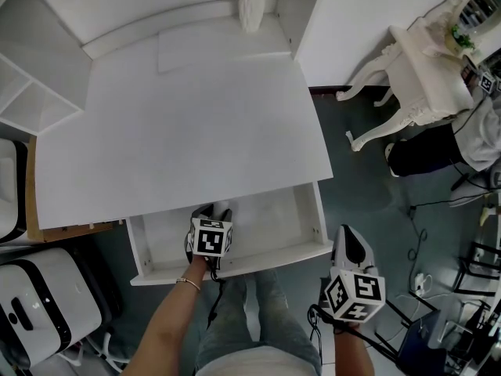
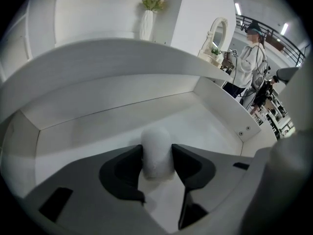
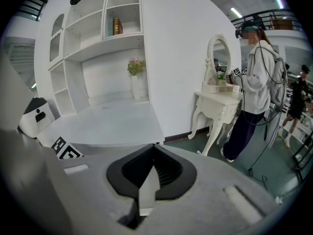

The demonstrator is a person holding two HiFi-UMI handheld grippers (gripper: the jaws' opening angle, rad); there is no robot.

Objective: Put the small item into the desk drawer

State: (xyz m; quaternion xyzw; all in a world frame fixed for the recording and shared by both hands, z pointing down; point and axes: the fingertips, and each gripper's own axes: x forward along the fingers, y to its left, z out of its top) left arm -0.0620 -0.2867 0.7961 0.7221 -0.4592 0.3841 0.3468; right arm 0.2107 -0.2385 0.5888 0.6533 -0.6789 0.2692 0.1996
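Note:
The desk drawer (image 1: 235, 269) stands pulled out under the white desk top (image 1: 188, 131). My left gripper (image 1: 211, 210) reaches down into its left half. In the left gripper view the small item (image 2: 156, 151), a white rounded lump, sits upright between the dark pads (image 2: 129, 168), which lie against both its sides, just above the drawer floor (image 2: 205, 126). So the left gripper (image 2: 156, 164) is shut on it. My right gripper (image 1: 351, 247) hangs outside the drawer, to the right of its front corner over the floor. Its jaws meet with nothing between them (image 3: 154, 169).
A white vase (image 1: 252, 2) stands at the back of the desk. White shelves (image 1: 23, 92) are at the left and a white-and-black appliance (image 1: 39, 312) at lower left. An ornate white dressing table (image 1: 415, 69) and a person (image 1: 462, 139) are at the right, with cables (image 1: 423, 272) on the floor.

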